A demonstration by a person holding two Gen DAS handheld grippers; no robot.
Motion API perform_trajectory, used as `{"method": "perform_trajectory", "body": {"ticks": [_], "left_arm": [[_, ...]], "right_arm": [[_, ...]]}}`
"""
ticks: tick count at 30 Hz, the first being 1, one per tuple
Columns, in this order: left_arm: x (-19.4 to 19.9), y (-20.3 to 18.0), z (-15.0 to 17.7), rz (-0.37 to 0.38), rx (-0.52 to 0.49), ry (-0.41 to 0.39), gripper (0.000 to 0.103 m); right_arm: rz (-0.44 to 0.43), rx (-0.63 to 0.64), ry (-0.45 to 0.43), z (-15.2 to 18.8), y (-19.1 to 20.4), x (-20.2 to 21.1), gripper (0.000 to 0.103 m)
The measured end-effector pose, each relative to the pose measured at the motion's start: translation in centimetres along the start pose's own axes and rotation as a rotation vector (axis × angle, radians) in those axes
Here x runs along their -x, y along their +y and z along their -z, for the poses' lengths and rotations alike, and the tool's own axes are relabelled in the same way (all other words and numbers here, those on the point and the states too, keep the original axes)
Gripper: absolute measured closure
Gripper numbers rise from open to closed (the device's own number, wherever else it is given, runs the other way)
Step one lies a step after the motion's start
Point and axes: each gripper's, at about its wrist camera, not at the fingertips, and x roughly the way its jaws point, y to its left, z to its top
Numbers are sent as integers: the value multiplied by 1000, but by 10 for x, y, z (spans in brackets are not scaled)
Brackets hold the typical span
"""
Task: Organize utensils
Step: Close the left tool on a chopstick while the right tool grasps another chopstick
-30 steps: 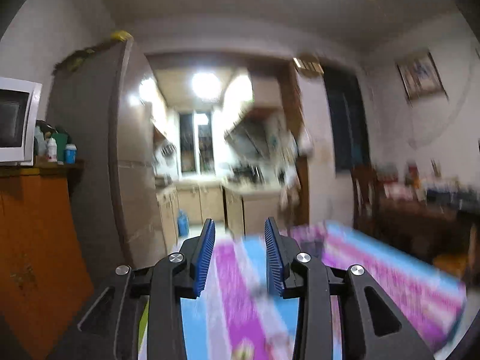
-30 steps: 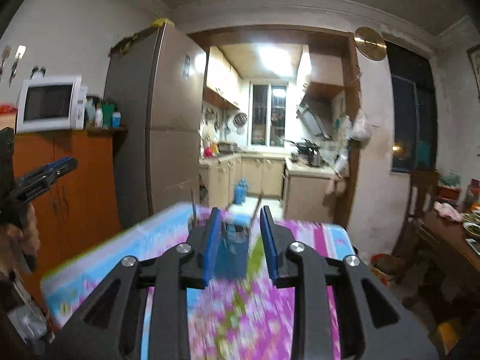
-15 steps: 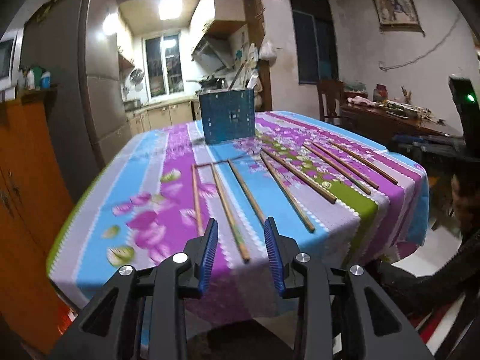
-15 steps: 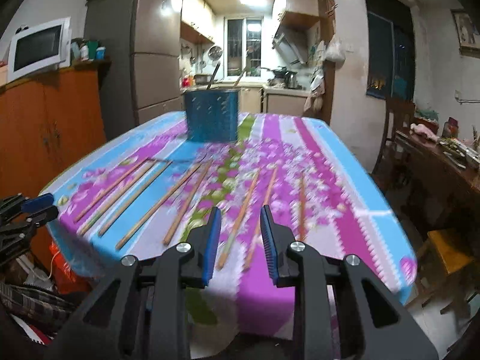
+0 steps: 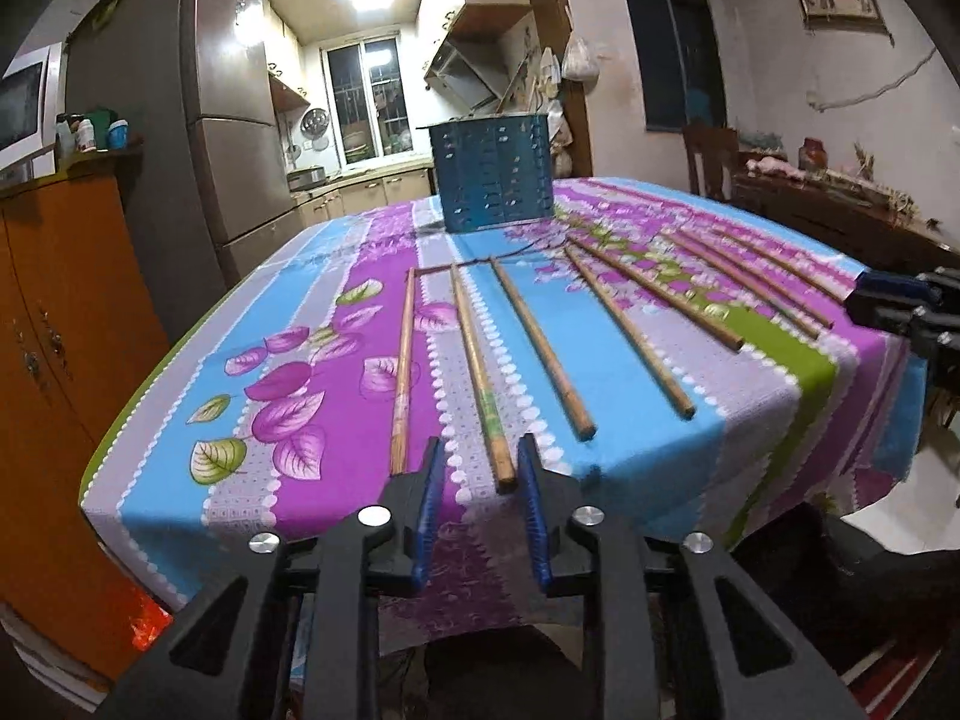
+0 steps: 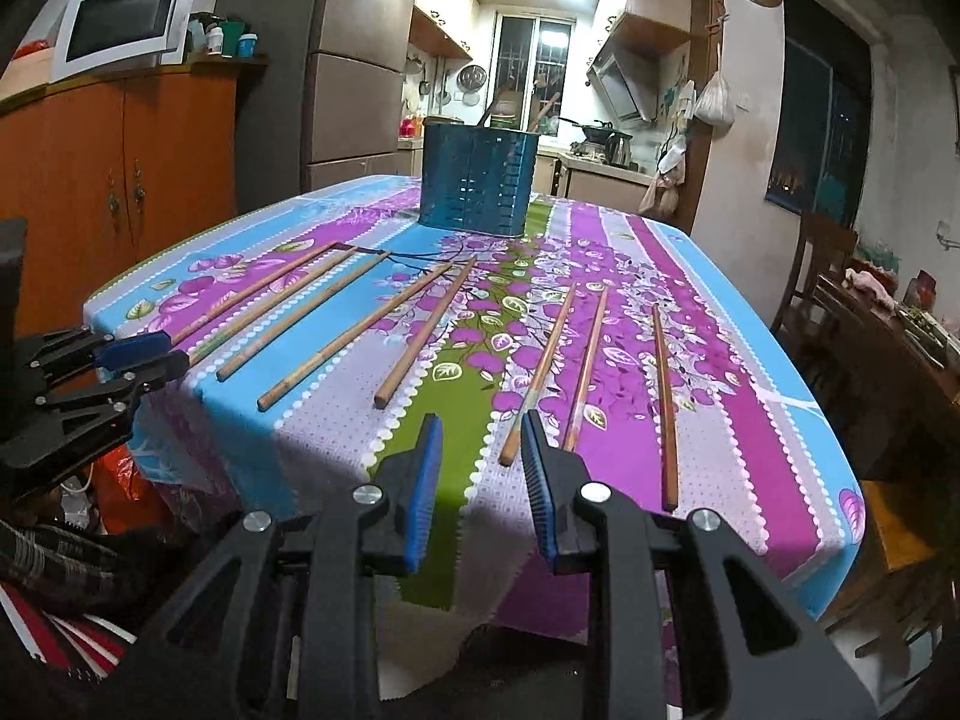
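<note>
- Eight wooden chopsticks lie spread in loose pairs across the floral cloth of the counter (image 6: 750,372), none of them yet gathered; the job of organizing the utensils looks barely begun.
- A blue perforated utensil holder (image 6: 477,180) stands upright at the far end of the counter, upper centre of the right wrist frame, with a couple of handles already poking from its top; it is the likely destination for the chopsticks, and all eight are left to move.
- The left tongs (image 5: 480,480), low in the centre of the left wrist frame, are closing, with the near end of one chopstick (image 5: 480,372) lying between the blue pads; the pads do not yet appear to press on it.
- Its neighbours lie just beside: a paler chopstick (image 5: 403,372) to the left of the tongs, and a third chopstick (image 5: 543,348) to the right, both outside the pads.
- The right tongs (image 6: 480,450) stand at a narrow gap with nothing between them, over the green stripe at the counter's near edge.
- The nearest chopstick (image 6: 537,375) ends just left of the right-hand pad in that frame, inside the gap line but beyond the tips; another chopstick (image 6: 665,408) lies further right, near the lower right of the cloth.
</note>
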Motion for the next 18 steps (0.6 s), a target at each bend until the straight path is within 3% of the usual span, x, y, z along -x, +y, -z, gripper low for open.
{"method": "perform_trajectory", "body": {"ticks": [5,12,18], "left_arm": [[1,-4,2,-3,5,-15,94],[1,-5,2,-11,7,-27,95],[0,-5,3,-18,4,-33,95]], "right_arm": [[-12,9,-4,3,5,-2,77],[10,22,-4,7,9,-3,77],[135,-19,29,9,-6,-14,80]]}}
